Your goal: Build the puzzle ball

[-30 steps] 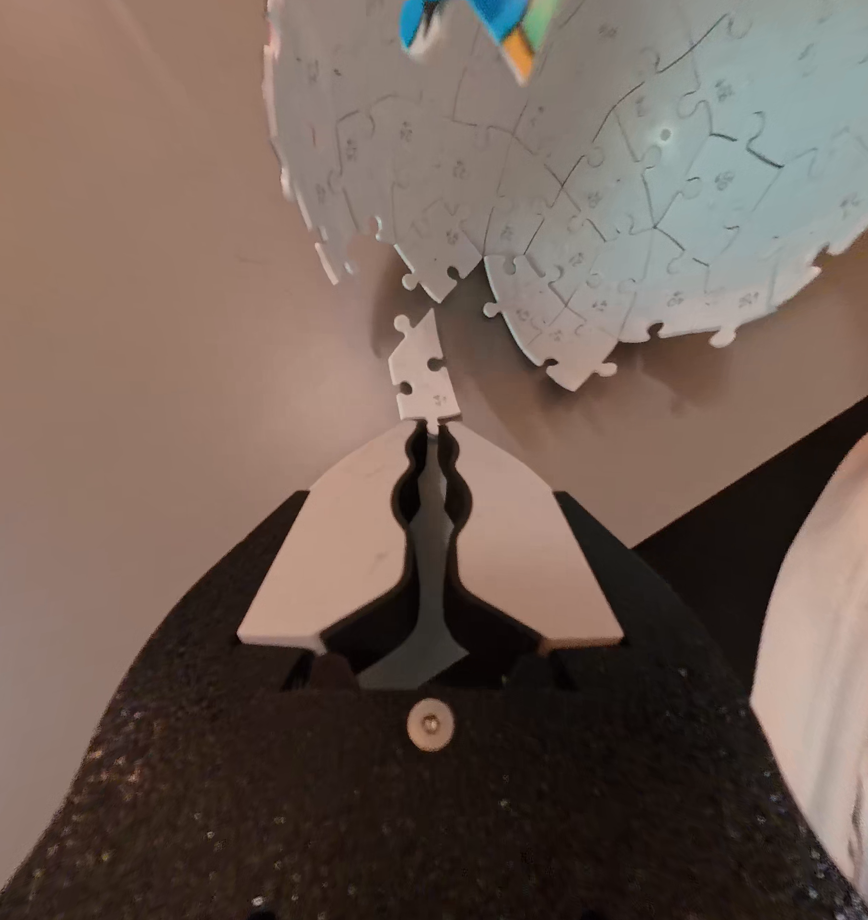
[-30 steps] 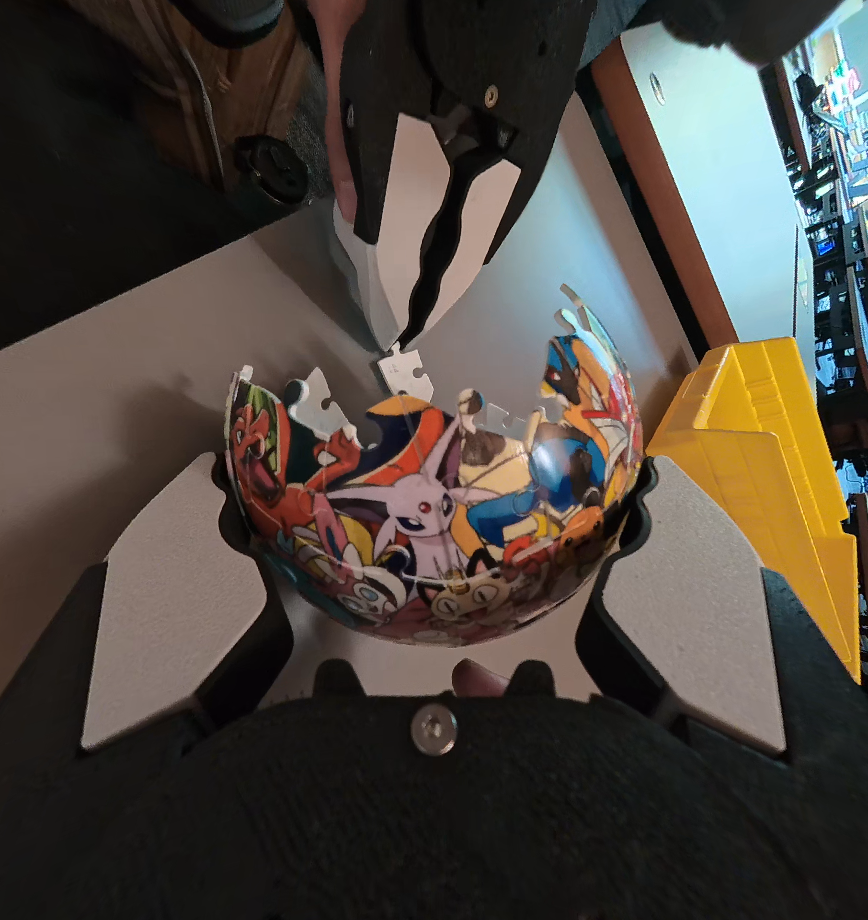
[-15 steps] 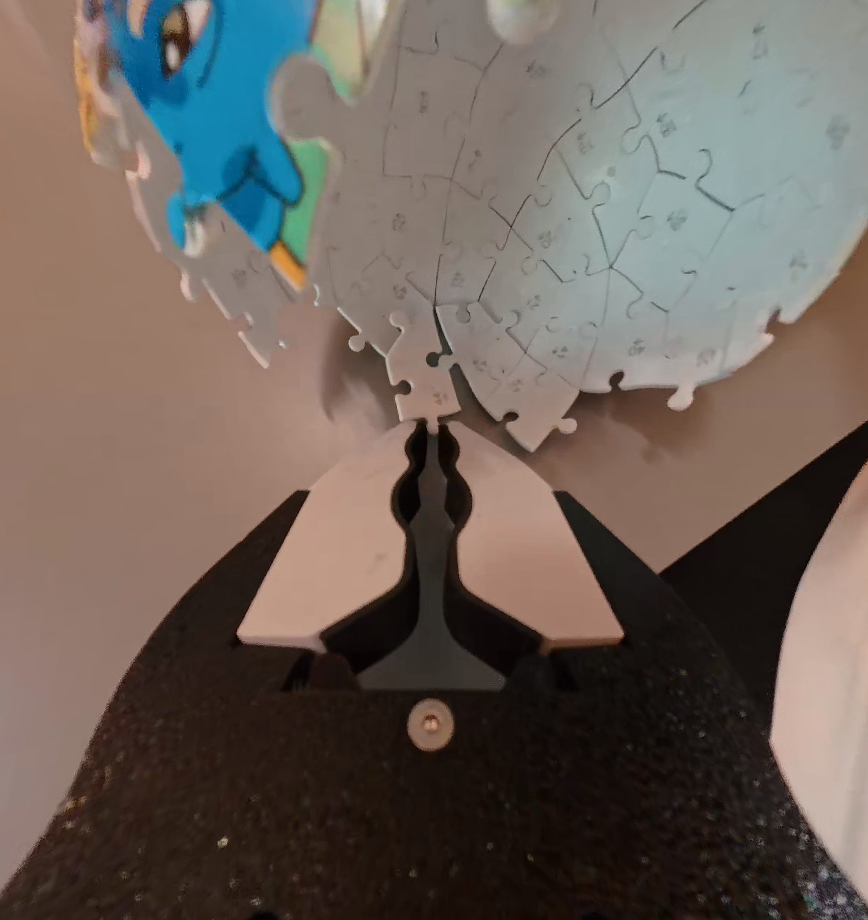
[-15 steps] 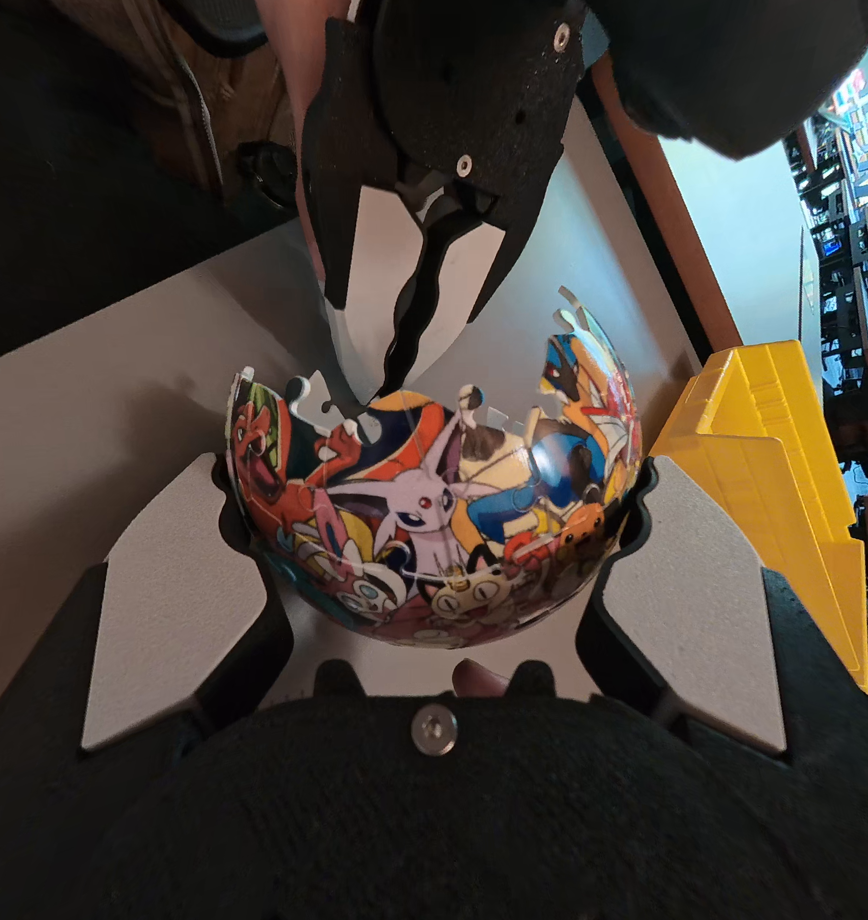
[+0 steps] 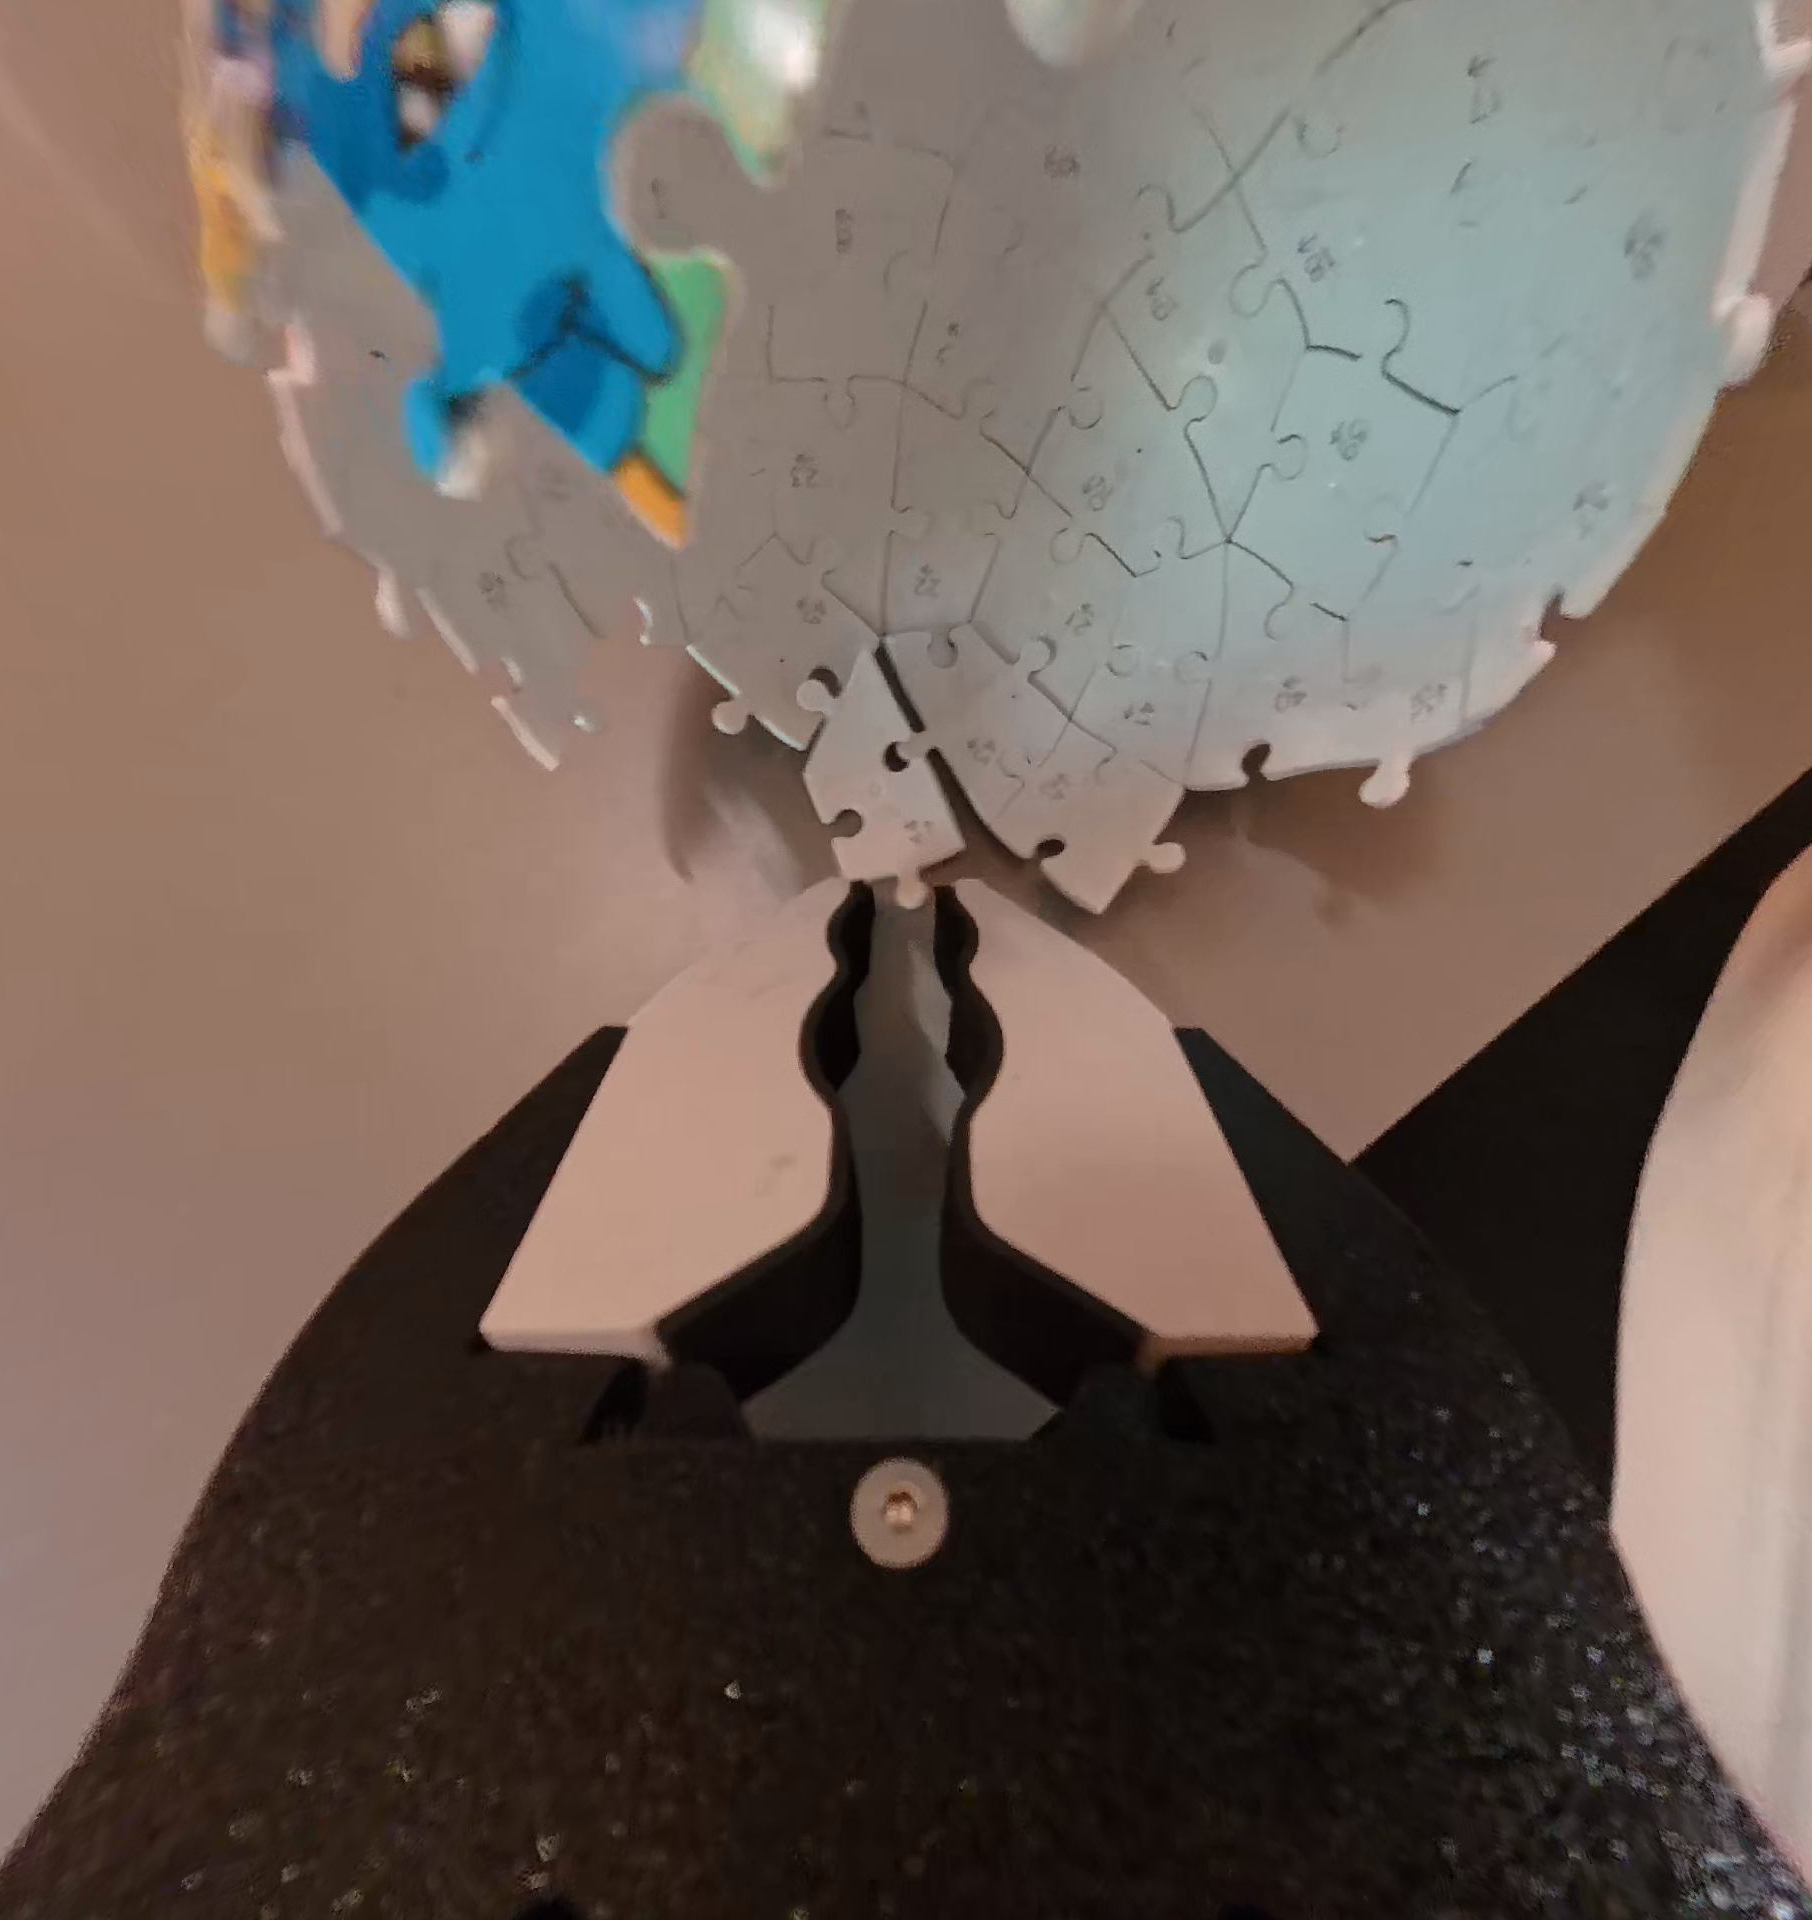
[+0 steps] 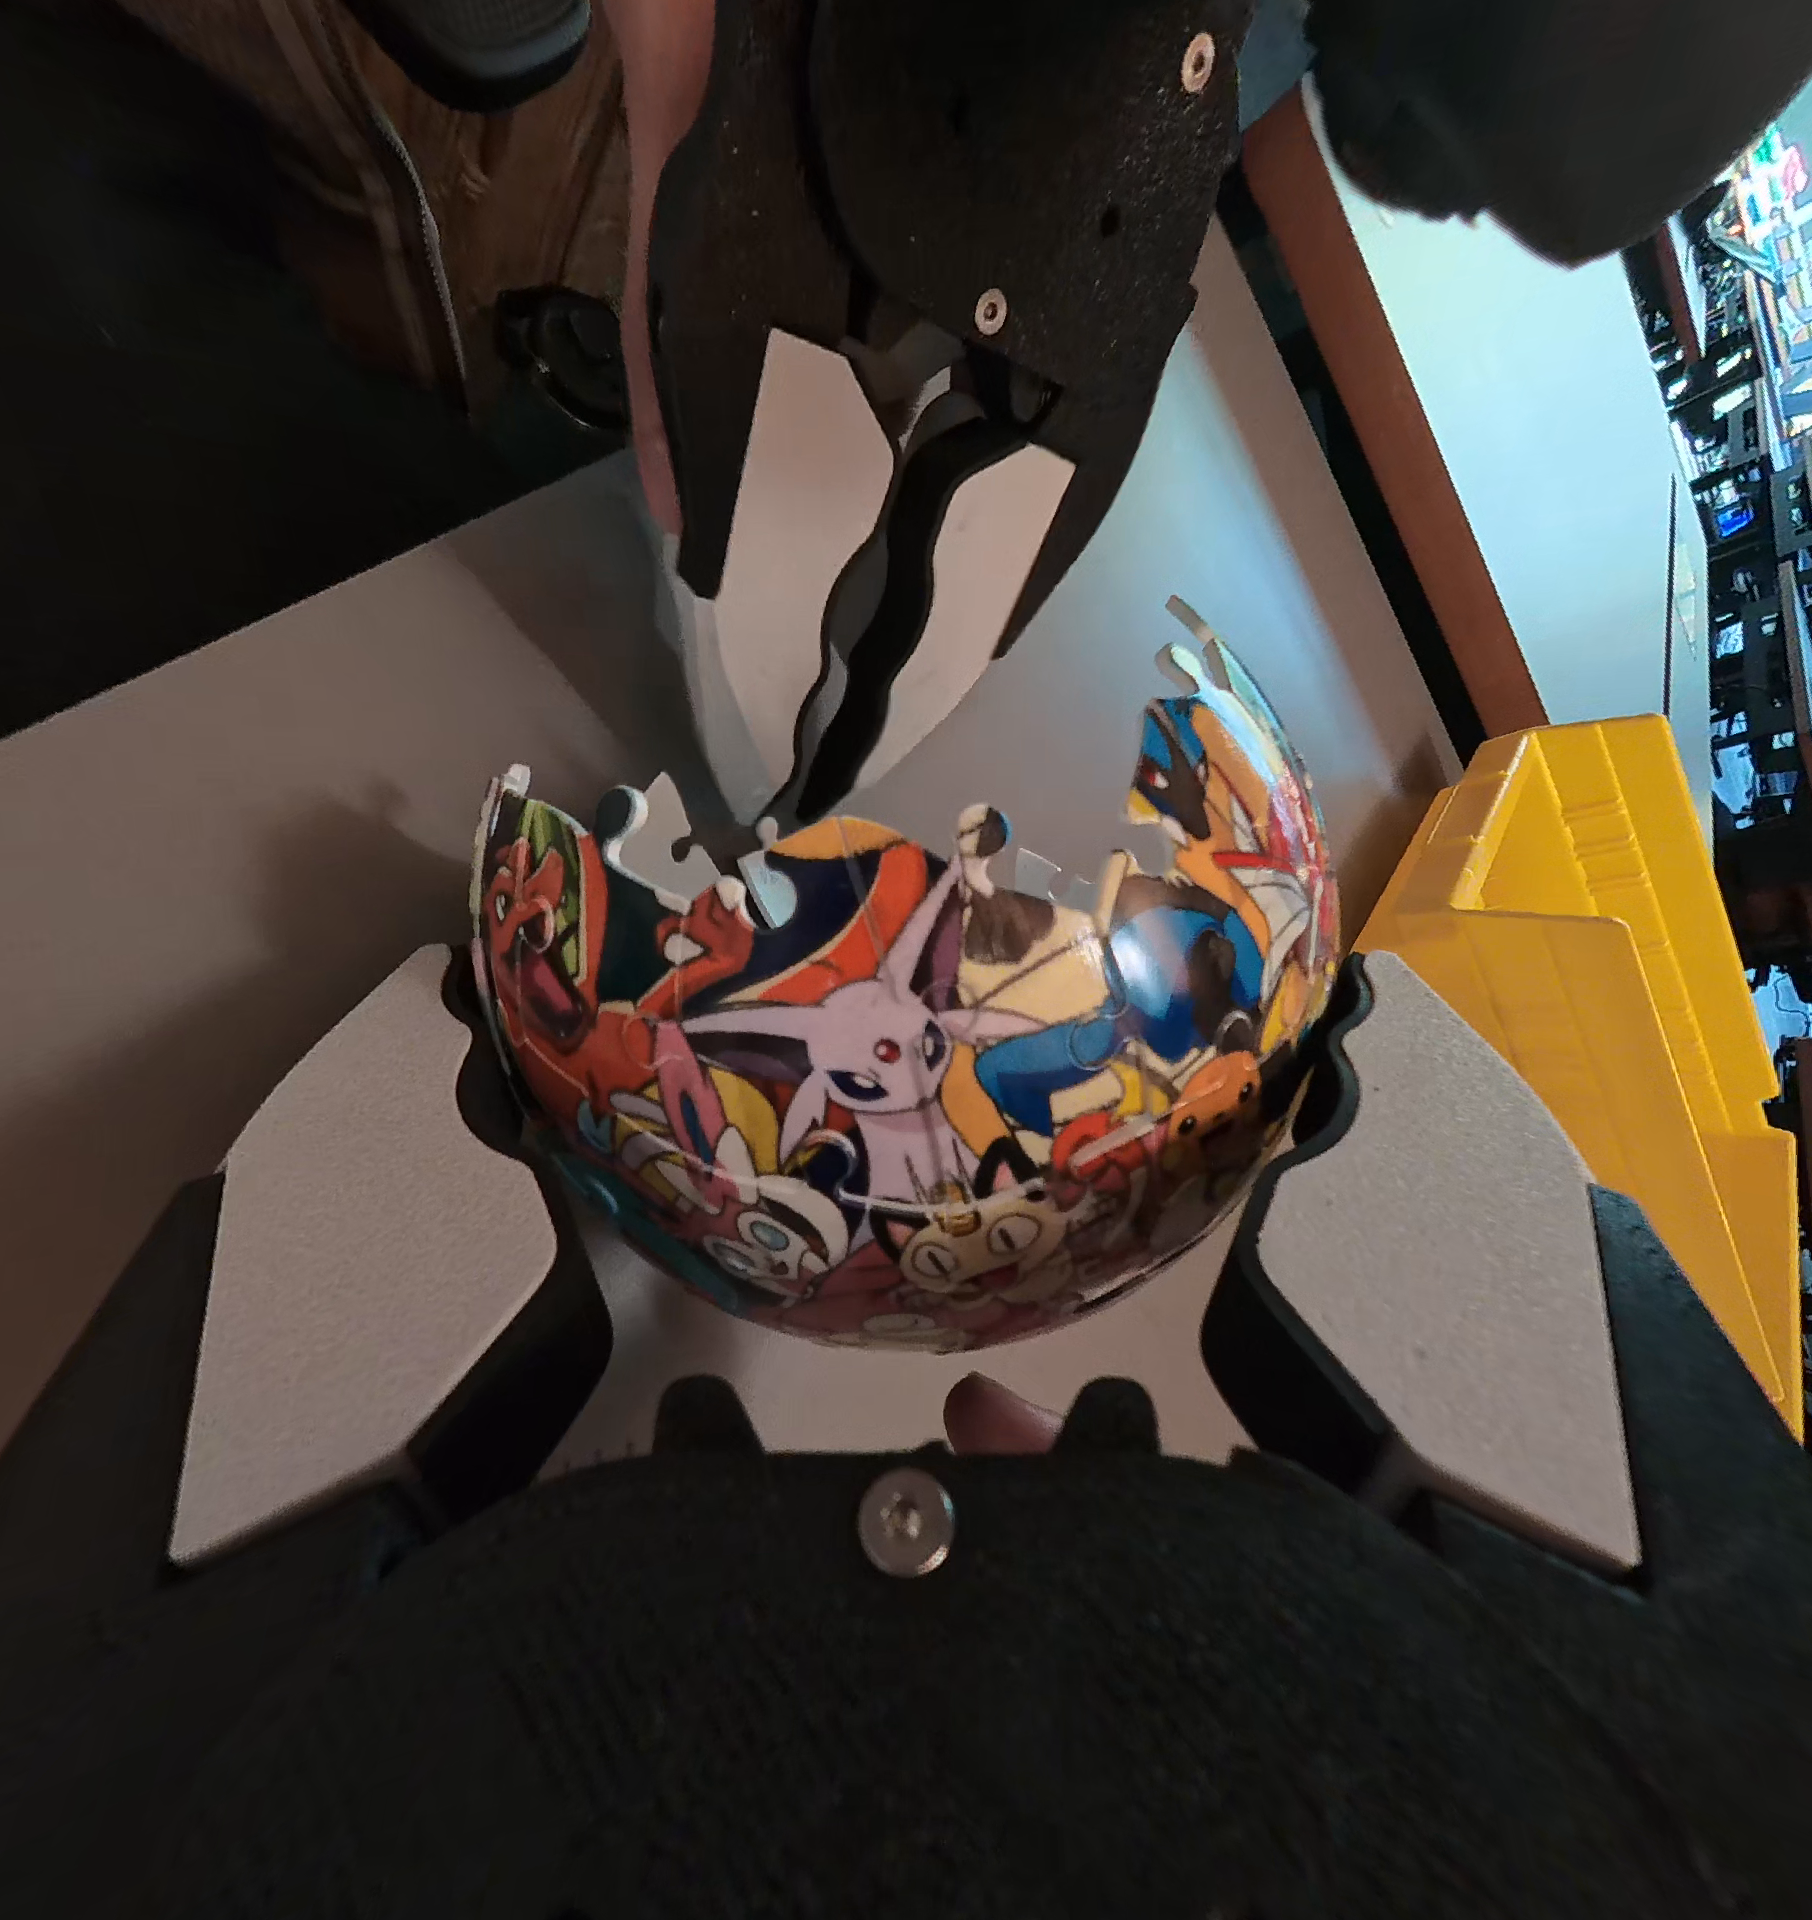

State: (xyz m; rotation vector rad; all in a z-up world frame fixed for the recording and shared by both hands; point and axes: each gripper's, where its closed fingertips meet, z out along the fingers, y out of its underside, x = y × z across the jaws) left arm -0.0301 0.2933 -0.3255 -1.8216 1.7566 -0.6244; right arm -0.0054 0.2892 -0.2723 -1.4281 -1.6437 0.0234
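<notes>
The puzzle ball (image 6: 912,1122) is a half shell with cartoon figures on the outside; its grey inside (image 5: 1245,364) faces the left wrist view. My right gripper (image 6: 912,997) is shut on the shell, one finger on each side, and holds it above the table. A grey puzzle piece (image 5: 881,790) sits in a notch in the shell's jagged rim. My left gripper (image 5: 902,904) is at the rim and pinches only the piece's outer tab, jaws almost together. In the right wrist view the left gripper (image 6: 777,821) comes down from above onto the piece (image 6: 772,883).
The pale table (image 6: 206,831) lies under both grippers, its dark edge at upper left. A yellow bin (image 6: 1567,987) stands just right of the shell. A person's fingertip (image 6: 995,1423) shows under the shell. A pale sleeve (image 5: 1733,1143) is at the right. Left tips to right tips: about 7 cm.
My left gripper moved the piece from a short gap away up into the notch in the shell's rim. The shell turned a little in the left wrist view. The right gripper's hold is unchanged.
</notes>
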